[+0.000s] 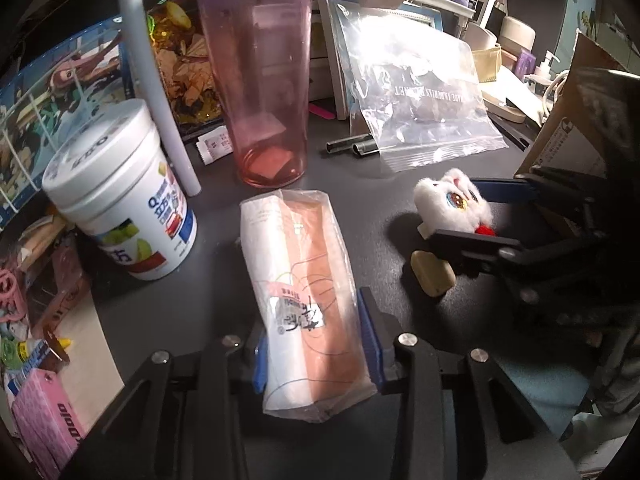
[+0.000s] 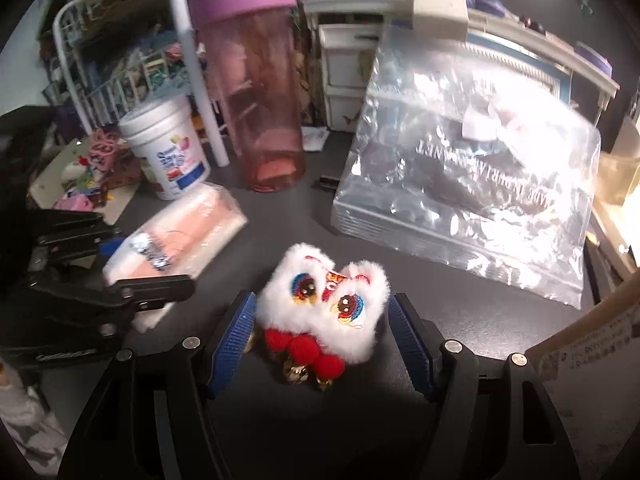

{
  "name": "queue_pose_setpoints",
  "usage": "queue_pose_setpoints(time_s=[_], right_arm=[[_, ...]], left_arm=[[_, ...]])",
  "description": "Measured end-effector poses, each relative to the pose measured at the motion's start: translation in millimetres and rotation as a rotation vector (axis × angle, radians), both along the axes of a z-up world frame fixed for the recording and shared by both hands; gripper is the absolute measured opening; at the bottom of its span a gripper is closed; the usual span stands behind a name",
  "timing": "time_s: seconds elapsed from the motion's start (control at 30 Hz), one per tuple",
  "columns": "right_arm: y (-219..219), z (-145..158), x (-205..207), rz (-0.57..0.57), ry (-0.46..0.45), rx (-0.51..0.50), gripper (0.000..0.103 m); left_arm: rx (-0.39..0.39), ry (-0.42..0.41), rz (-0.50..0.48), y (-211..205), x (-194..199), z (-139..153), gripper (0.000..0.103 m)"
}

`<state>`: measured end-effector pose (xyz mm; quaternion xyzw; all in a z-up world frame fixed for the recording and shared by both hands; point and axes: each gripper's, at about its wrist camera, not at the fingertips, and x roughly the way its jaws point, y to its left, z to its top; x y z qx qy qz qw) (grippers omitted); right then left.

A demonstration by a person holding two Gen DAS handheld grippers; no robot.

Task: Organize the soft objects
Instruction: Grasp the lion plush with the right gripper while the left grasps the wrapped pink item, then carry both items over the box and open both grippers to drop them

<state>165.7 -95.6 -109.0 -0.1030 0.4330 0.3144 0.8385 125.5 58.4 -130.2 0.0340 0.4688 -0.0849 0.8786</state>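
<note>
bare dark desk top (image 1: pixel 340 172) lies open in the middle of the left wrist view, between the wrapped packet (image 1: pixel 304 288) and the lion plush (image 1: pixel 452 204), and above the packet up to the pink tumbler (image 1: pixel 260 80). the upper left is blocked by the tumbler, a white pole (image 1: pixel 160 80) and a white tub (image 1: pixel 120 196); the zip bag (image 1: pixel 424 100) leans across the upper right. in the right wrist view a clear strip of desk (image 2: pixel 280 220) runs between the packet at left and the zip bag at right
</note>
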Motion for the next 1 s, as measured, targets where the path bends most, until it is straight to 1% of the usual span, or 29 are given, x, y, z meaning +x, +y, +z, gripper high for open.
queue_pose_setpoints(time_s=[0.03, 0.07, 0.1, 0.2, 0.33, 0.43, 0.6, 0.67, 0.8, 0.9, 1.0], right_arm=[[0, -2, 2, -0.001, 0.005, 0.002, 0.065], [-1, -2, 1, -0.004, -0.002, 0.013, 0.052], [-1, -2, 1, -0.004, -0.004, 0.008, 0.048], [0, -1, -3, 0.004, -0.017, -0.003, 0.046], [-3, 15, -19, 0.013, -0.055, 0.033, 0.046], [-4, 34, -34, 0.04, -0.082, 0.077, 0.046], [-12, 76, -73, 0.094, -0.177, 0.14, 0.046], [-20, 95, -88, 0.104, -0.225, 0.166, 0.046], [-38, 130, -113, 0.103, -0.326, 0.206, 0.046], [-52, 148, -125, 0.084, -0.381, 0.229, 0.046], [-78, 165, -134, 0.045, -0.446, 0.247, 0.046]], left_arm=[[-0.006, -0.002, 0.002, 1, -2, 0, 0.034], [-0.01, -0.003, 0.003, 3, -3, 1, 0.034], [-0.014, -0.005, 0.005, 4, -5, 2, 0.033], [-0.022, -0.02, 0.011, 6, -8, 7, 0.032], [-0.041, -0.058, 0.022, 10, -19, 22, 0.032], [-0.053, -0.114, 0.026, 12, -35, 45, 0.032], [-0.055, -0.222, 0.025, 8, -63, 90, 0.032], [-0.06, -0.266, 0.006, 4, -77, 111, 0.032], [-0.085, -0.333, -0.037, -13, -91, 145, 0.032], [-0.106, -0.376, -0.084, -32, -97, 168, 0.032], [-0.11, -0.408, -0.141, -58, -98, 186, 0.032]])
